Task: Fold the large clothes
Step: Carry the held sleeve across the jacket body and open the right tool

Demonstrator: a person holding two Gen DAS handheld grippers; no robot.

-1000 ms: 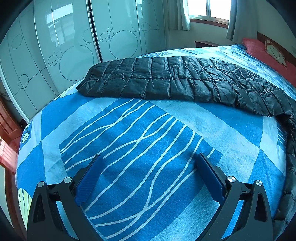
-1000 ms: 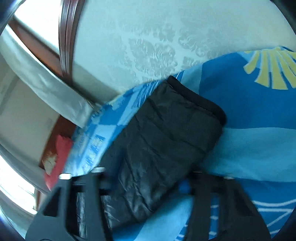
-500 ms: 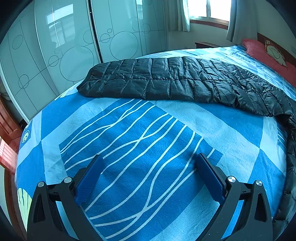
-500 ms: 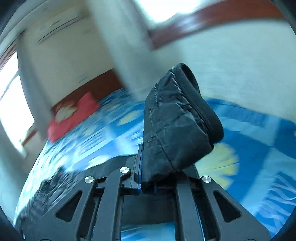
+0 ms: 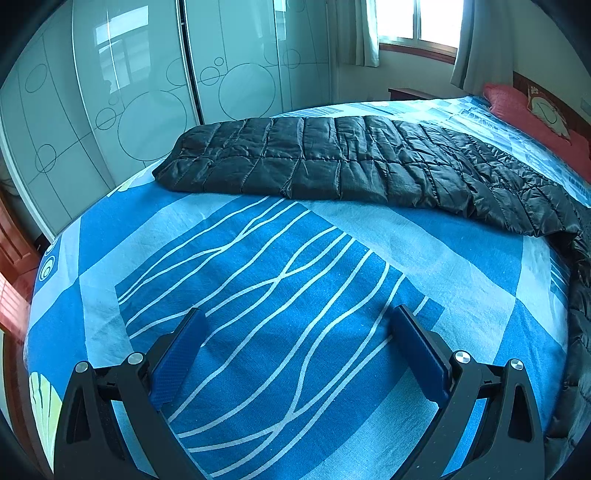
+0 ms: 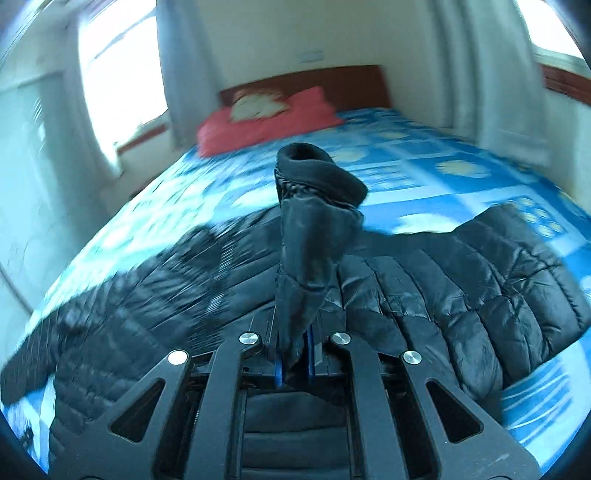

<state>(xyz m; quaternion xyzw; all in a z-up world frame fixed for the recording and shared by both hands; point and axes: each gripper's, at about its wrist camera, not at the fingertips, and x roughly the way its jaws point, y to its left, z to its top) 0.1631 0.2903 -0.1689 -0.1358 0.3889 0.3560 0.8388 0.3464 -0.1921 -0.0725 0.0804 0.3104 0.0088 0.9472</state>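
Note:
A black quilted down jacket [image 5: 351, 162] lies stretched across the far part of the blue patterned bed [image 5: 258, 288]. My left gripper [image 5: 295, 332] hovers open over bare bedsheet, well short of the jacket, with nothing between its fingers. In the right wrist view the jacket's body [image 6: 443, 280] spreads over the bed below. My right gripper [image 6: 293, 350] is shut on the jacket's sleeve [image 6: 314, 236], which stands up from the jaws with its ribbed cuff [image 6: 317, 170] on top. The picture around it is motion-blurred.
A red pillow [image 6: 266, 118] lies at the wooden headboard [image 6: 332, 81]. Sliding wardrobe doors [image 5: 147, 92] with circle patterns stand beyond the bed's far side. Curtained windows [image 5: 417, 22] fill the back corner. The bed's left edge [image 5: 37, 295] drops to a reddish floor.
My right gripper closed on the sleeve, lifted it off the bed and swung round over the jacket's body, towards the headboard. The left gripper has not moved.

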